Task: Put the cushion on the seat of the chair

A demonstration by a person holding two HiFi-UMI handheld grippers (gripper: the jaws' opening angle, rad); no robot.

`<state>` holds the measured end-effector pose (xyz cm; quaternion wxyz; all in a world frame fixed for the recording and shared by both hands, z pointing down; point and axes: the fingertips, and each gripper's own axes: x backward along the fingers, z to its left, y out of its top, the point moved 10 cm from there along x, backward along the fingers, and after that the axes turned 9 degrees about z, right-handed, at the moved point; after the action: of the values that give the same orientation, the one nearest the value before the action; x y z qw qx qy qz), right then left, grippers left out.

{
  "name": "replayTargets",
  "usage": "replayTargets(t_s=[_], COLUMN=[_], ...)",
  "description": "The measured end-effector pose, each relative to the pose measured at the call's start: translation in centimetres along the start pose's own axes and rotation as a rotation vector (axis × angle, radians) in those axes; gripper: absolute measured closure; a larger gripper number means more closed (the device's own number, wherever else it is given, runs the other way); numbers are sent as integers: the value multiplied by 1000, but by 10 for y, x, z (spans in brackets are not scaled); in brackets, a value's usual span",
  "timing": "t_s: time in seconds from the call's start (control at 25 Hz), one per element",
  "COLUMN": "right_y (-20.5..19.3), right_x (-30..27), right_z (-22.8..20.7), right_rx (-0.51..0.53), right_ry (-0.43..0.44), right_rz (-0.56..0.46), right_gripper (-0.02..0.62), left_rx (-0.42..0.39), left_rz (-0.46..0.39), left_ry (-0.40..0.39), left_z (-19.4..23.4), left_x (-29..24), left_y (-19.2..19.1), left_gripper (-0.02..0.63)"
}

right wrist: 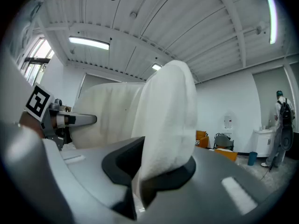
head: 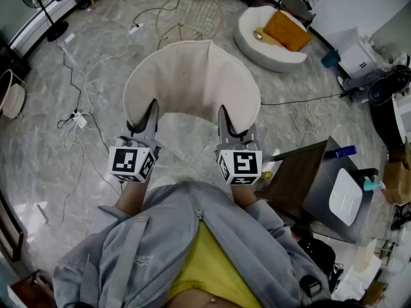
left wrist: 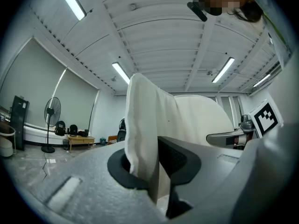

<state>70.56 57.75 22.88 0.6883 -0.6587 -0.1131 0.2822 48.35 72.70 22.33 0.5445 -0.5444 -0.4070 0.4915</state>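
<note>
A: Grey jacket (head: pixel 160 249) over a yellow shirt is nearest. Beyond it, what do the grippers hold?

B: Both hold the cushion (head: pixel 192 79). The left gripper (head: pixel 152 108) is closed on one end of its near edge, and the right gripper (head: pixel 223 113) on the other end, so it hangs in the air in front of the person.

A: How does it look?

B: It is cream, soft and thick, with a curved far edge (like a half moon). The fabric is pinched thin between the pads.

A: And containers?

B: The round white chair (head: pixel 247 43) holds an orange cushion (head: pixel 288 31). It stands on the floor, well apart from the held cushion. A gold wire frame (head: pixel 189 18) stands behind; basket or chair, I cannot tell.
</note>
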Motion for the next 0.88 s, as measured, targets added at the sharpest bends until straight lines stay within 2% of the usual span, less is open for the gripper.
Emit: replayTargets(t_s=[0.24, 0.4, 0.64, 0.88], right_y=[-12, -12, -8, 7], right_x=[1, -16, -80, -182], right_z=[-11, -11, -15, -23], right_rx=[-32, -31, -18, -19], right_ry=[11, 19, 22, 19], right_rz=[3, 19, 36, 50], right_gripper=[534, 532, 532, 531], left_rx=[4, 18, 34, 51], left_rz=[-2, 8, 7, 18], left_ry=[4, 7, 7, -3], left_z=[-10, 3, 46, 119], left_x=[-5, -16, -61, -137], left_y=[-10, -15, -24, -19], left_gripper=[540, 540, 540, 540])
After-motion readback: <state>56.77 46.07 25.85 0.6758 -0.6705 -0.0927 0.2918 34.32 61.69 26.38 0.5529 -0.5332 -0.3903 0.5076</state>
